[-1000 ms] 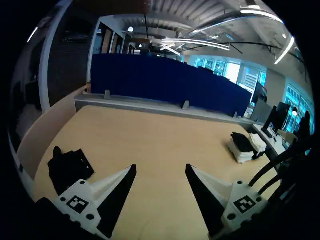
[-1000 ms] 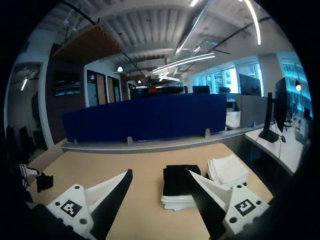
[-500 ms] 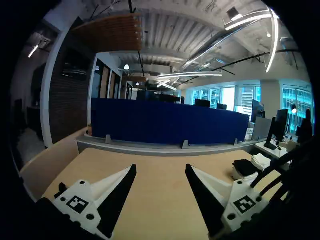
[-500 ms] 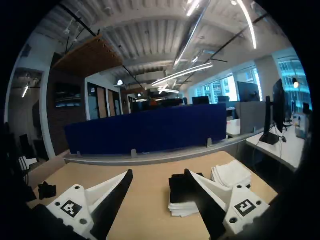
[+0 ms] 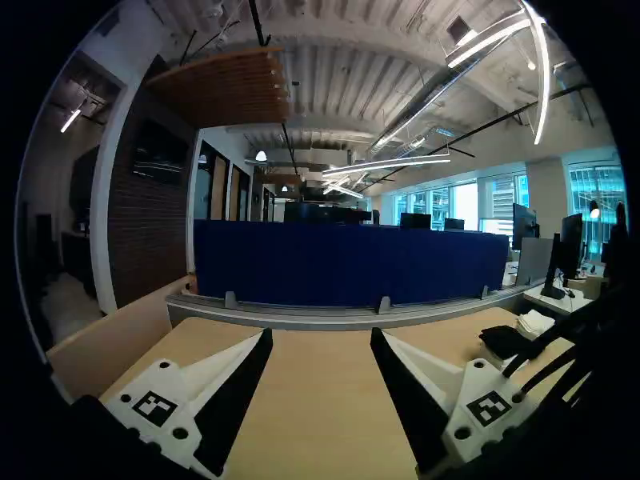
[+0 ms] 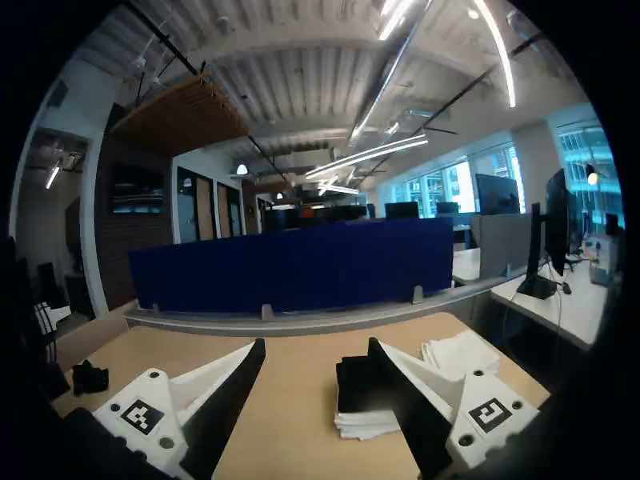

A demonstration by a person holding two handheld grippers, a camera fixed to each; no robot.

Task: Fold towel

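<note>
Towels lie at both ends of the light wooden tabletop [image 6: 296, 360]. At the far left in the right gripper view, a crumpled black towel [image 6: 88, 376] sits unfolded near the table's edge, well apart from both tools. The left gripper [image 5: 320, 332] hovers over bare wood, its fingers spread wide with nothing between them; the right gripper [image 6: 316, 342] is likewise wide open and empty. Partly behind its right finger rests a neat stack of folded towels [image 6: 356, 392], black on top of white, and just beside it, farther right, a pile of folded white towels [image 6: 460, 352]. Several towels appear finished, while the crumpled black one looks left to fetch, spread and fold.
</note>
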